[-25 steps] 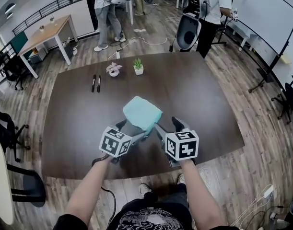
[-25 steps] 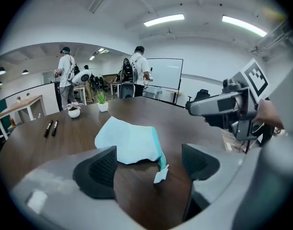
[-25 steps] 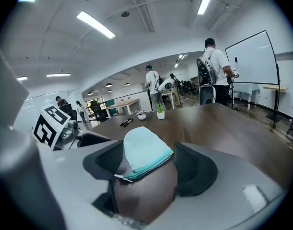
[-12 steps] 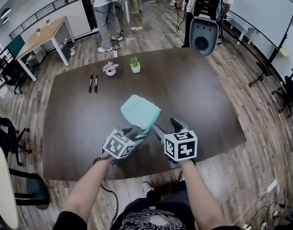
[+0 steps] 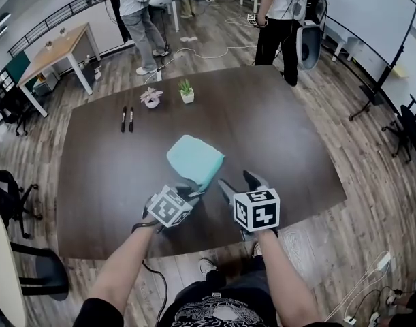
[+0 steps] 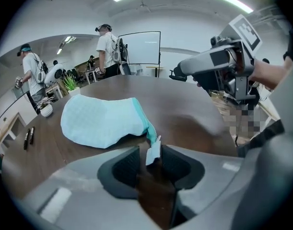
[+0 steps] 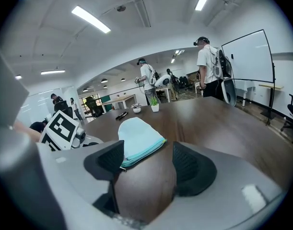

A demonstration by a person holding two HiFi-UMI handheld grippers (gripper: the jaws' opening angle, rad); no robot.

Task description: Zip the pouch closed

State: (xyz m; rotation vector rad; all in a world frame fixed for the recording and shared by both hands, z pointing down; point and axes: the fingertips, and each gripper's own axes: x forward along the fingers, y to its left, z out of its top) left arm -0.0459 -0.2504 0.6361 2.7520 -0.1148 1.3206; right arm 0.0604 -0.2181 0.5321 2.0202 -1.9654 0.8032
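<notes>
Jaws of left gripper, lately closing, are not yet clamped on limp, light pouch's tab; right gripper's are spread.

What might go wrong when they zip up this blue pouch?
The left gripper has just been closing its jaws around the small tab, not yet pinching it; that thin tab might slip out. The right gripper is open beside the zipper, so the loose pouch may slide.

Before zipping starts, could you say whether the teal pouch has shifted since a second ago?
No; the teal pouch lies equally far from the two pens.
</notes>
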